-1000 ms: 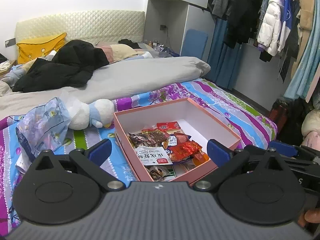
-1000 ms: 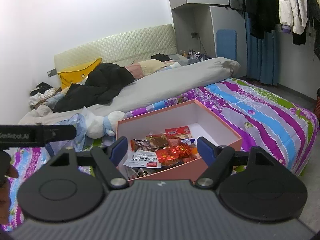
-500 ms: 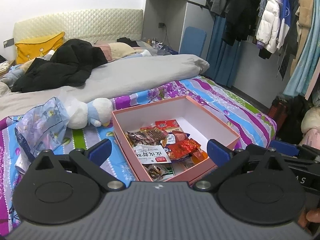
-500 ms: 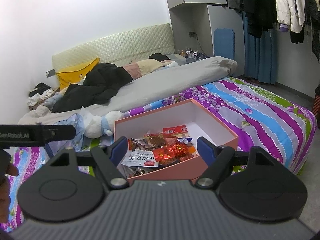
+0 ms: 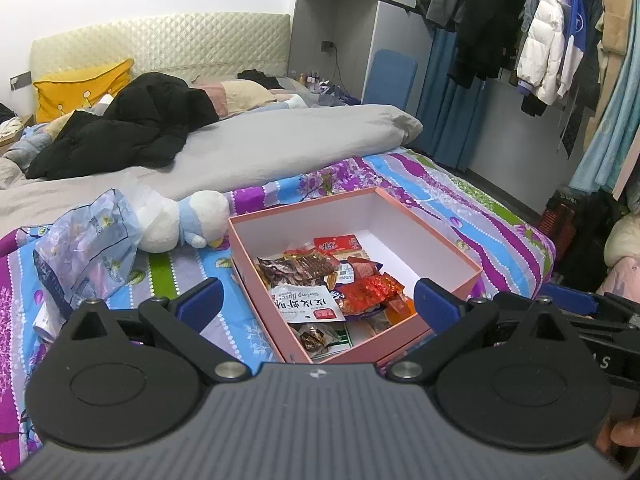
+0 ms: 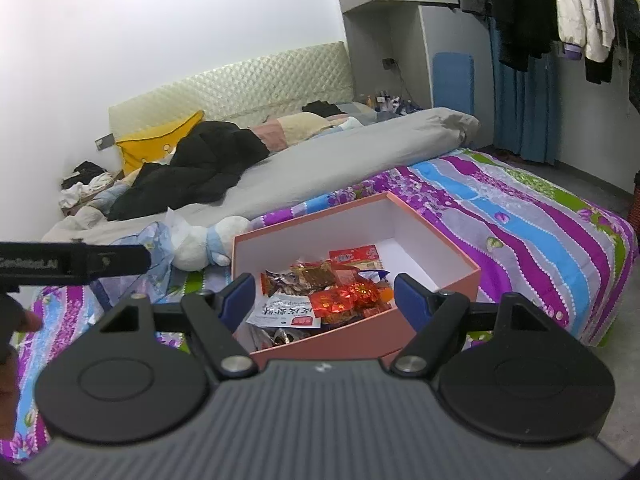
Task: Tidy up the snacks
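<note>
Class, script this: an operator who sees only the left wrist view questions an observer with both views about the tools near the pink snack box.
Operator: Is the right tool holding anything?
Observer: No. The right tool is open and empty; the pink snack box lies beyond its fingers.
Operator: Does anything show around my left tool from that side?
Observer: Yes. A hand shows at the picture's left edge, just under the tool's black body.

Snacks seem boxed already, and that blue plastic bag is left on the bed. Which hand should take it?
Probably the left: the blue plastic bag lies just beyond the open left gripper; the right gripper faces the pink box.
</note>
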Motion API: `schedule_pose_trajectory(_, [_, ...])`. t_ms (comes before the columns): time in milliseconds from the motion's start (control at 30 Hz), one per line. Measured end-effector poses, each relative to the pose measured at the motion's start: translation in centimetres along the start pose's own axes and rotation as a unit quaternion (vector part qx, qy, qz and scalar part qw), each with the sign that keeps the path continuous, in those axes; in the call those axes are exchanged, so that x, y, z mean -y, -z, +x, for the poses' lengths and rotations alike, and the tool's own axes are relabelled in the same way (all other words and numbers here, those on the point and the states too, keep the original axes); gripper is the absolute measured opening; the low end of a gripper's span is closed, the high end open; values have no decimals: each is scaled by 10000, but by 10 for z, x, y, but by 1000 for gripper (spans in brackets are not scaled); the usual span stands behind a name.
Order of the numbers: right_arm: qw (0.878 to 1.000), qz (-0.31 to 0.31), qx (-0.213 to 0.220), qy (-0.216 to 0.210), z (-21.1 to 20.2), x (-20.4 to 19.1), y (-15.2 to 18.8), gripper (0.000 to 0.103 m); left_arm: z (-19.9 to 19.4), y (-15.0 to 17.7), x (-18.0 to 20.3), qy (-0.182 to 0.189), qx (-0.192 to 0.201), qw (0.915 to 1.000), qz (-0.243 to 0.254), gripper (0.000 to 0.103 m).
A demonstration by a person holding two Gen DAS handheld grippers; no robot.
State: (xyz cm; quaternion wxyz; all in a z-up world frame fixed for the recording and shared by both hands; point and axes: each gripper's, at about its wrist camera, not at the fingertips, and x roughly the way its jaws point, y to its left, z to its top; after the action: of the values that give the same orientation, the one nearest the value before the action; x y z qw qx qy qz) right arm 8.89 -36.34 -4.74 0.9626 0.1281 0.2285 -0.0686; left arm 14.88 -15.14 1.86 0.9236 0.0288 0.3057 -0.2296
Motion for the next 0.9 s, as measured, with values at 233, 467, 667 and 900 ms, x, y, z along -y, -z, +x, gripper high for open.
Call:
schedule_pose_trajectory(233, [10000, 39, -6, -5, -1, 2, -2, 78, -2, 1, 0, -13, -2, 10000, 11, 103])
schedule_pose_trajectory(467, [9998, 104, 54, 139, -1, 5, -2, 103, -3, 1, -1, -33, 23, 10000, 2, 103])
schedule_pose_trajectory(667, [9996, 108, 98, 228, -2, 5, -1, 103, -4, 2, 0, 2, 47, 10000, 78, 103])
schedule_pose_trajectory(900, [9998, 63, 73, 185, -1, 4, 0, 103, -3, 5, -1, 1, 62, 9999, 85, 103])
